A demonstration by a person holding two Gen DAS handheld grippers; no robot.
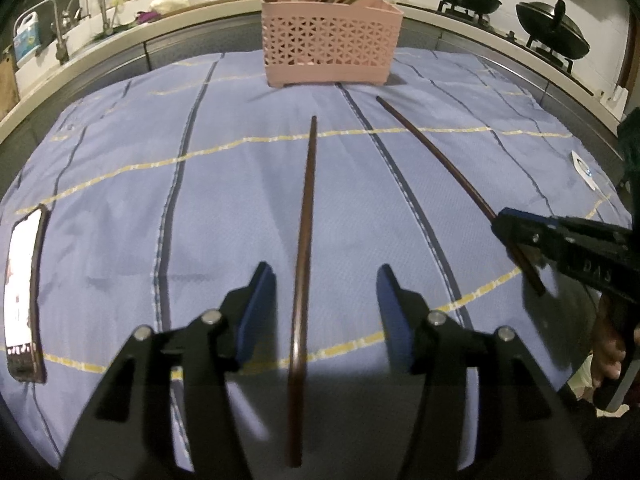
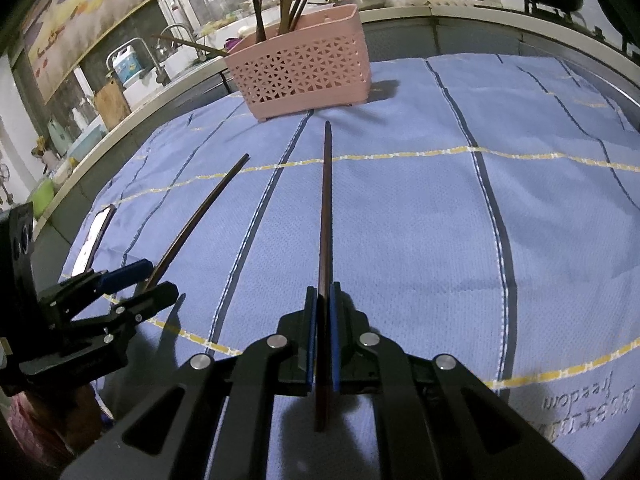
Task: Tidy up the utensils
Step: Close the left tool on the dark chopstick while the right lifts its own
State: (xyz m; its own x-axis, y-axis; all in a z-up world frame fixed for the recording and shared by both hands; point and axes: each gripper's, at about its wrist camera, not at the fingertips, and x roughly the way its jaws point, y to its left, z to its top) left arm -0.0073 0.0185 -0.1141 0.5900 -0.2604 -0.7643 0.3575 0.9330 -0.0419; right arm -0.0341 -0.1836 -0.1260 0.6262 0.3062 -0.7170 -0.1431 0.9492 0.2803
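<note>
At the left edge of the left wrist view, a slim phone with a lit screen point(image 1: 23, 296) lies flat on the blue cloth with yellow and dark stripes point(image 1: 120, 184), probably set aside out of the work area. In the lower centre, the left gripper point(image 1: 326, 312) has its blue-padded jaws spread wide on either side of a long, thin, dark brown chopstick point(image 1: 306, 216). The pads do not touch it, so this looks like lining up before a pinch. The stick runs straight up the frame towards a pink plastic lattice basket point(image 1: 332, 48) at top centre, which already stands full of upright chopsticks; it is likely where these go.

At the right edge, the right gripper point(image 1: 500, 220) enters from the side. In its own view, the jaws are closed tight on a second dark brown chopstick point(image 2: 326, 216) near its nearer end, holding it pointed at the basket. Both sticks are glossy, slender and slightly tapered.
</note>
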